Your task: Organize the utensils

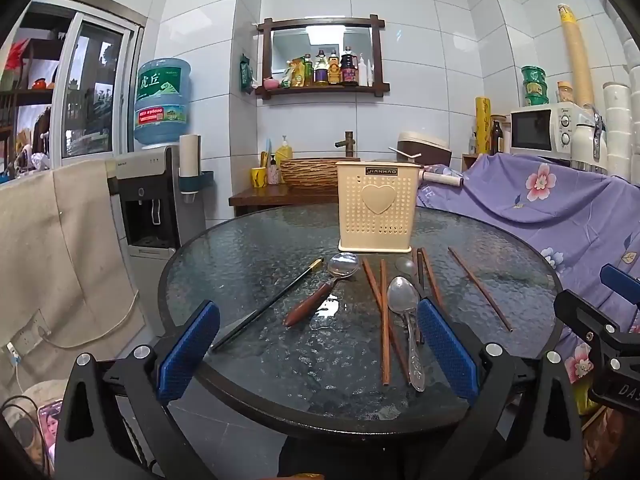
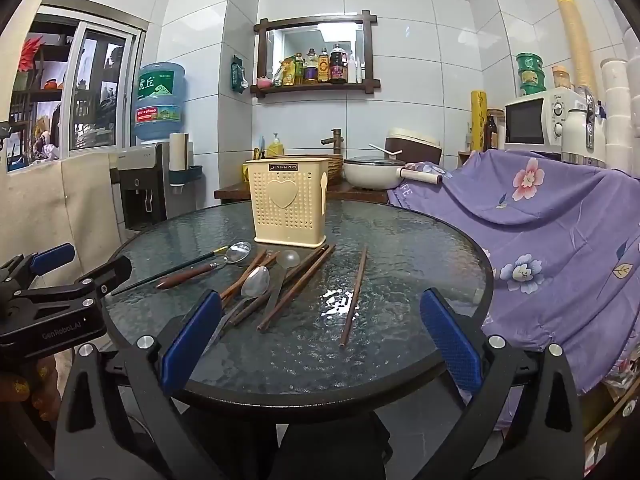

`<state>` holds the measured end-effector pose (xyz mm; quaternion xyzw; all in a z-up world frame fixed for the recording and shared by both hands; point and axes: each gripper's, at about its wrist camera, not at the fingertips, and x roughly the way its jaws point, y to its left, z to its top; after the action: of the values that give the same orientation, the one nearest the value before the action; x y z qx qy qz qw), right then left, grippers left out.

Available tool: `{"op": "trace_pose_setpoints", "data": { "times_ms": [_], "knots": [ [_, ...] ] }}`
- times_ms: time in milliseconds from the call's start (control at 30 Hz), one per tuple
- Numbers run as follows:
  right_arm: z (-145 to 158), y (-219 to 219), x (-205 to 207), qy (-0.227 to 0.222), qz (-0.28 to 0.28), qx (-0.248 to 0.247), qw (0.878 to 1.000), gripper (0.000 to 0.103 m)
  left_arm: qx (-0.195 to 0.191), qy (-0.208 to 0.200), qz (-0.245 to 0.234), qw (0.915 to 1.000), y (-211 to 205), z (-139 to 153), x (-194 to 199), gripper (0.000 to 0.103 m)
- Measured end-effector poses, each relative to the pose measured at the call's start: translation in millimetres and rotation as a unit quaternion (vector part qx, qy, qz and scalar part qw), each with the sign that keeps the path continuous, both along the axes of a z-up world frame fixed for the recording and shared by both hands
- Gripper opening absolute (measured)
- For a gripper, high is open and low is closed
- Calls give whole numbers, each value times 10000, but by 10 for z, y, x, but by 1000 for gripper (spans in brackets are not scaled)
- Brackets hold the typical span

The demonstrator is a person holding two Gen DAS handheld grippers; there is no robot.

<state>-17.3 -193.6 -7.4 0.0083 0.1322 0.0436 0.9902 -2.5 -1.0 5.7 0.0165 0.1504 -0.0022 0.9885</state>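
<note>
A cream perforated utensil holder [image 1: 375,209] [image 2: 287,208] stands upright at the far side of a round glass table [image 1: 248,248] [image 2: 420,248]. In front of it lie a wooden-handled spoon [image 1: 320,292] [image 2: 200,270], a steel spoon [image 1: 404,312] [image 2: 250,290], a thin black chopstick [image 1: 266,304] [image 2: 168,272], several brown chopsticks [image 1: 385,320] [image 2: 296,288] and one apart on the right [image 1: 480,290] [image 2: 354,300]. My left gripper [image 1: 318,320] is open and empty above the table's near edge. My right gripper [image 2: 320,308] is open and empty too.
A water dispenser [image 1: 156,184] stands left of the table. A purple flowered cloth [image 1: 560,208] [image 2: 540,220] covers furniture on the right, with a microwave [image 1: 540,128] behind it. A wooden counter with a basin [image 1: 308,172] and a white pot [image 2: 368,172] is behind the table.
</note>
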Motion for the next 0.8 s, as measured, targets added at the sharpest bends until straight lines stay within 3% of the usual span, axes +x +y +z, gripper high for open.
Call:
{"op": "trace_pose_setpoints", "data": {
  "times_ms": [800],
  "knots": [
    [3, 21, 10, 41, 11, 6, 10000, 98, 5, 27, -26, 10000, -13, -42, -1, 97]
  ]
}}
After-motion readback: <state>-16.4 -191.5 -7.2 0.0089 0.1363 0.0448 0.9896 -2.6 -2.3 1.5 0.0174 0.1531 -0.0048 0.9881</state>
